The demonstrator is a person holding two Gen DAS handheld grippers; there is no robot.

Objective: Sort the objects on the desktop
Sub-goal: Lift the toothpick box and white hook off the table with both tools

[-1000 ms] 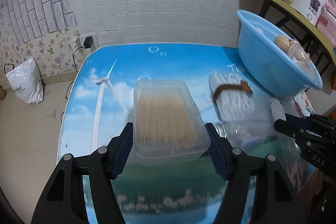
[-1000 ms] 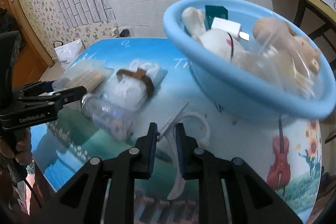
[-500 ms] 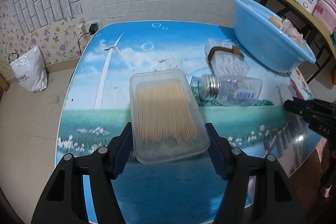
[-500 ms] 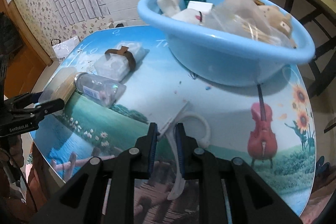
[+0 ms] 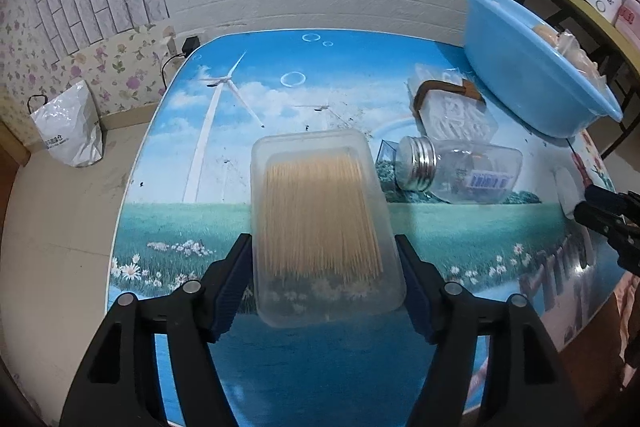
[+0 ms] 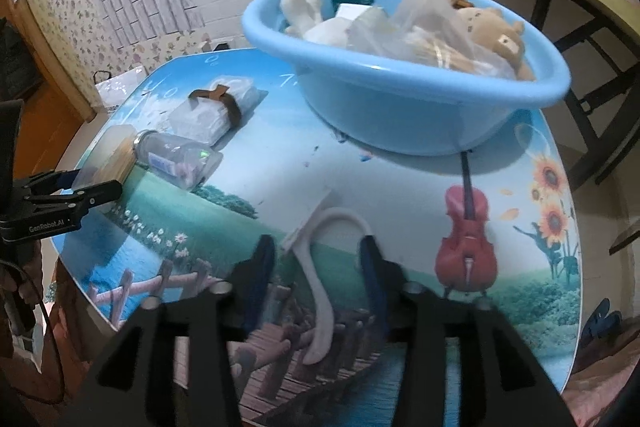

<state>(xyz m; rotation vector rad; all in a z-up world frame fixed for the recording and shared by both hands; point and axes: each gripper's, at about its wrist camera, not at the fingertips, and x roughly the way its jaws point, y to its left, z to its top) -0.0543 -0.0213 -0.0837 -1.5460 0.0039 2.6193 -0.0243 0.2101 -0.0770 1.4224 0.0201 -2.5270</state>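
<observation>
Right jaws opening; white hook [image 6: 320, 291] released.

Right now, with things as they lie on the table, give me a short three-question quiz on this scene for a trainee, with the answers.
1. True or false: the jar stands upright on the table.
2. Which one holds the plush toys? A the blue basin; B the toothpick box; C the white bag on the floor.
3. Fill in: the white packet beside the jar is bound by a brown ____.

Key: 1 false, it lies on its side; 2 A; 3 strap.
</observation>
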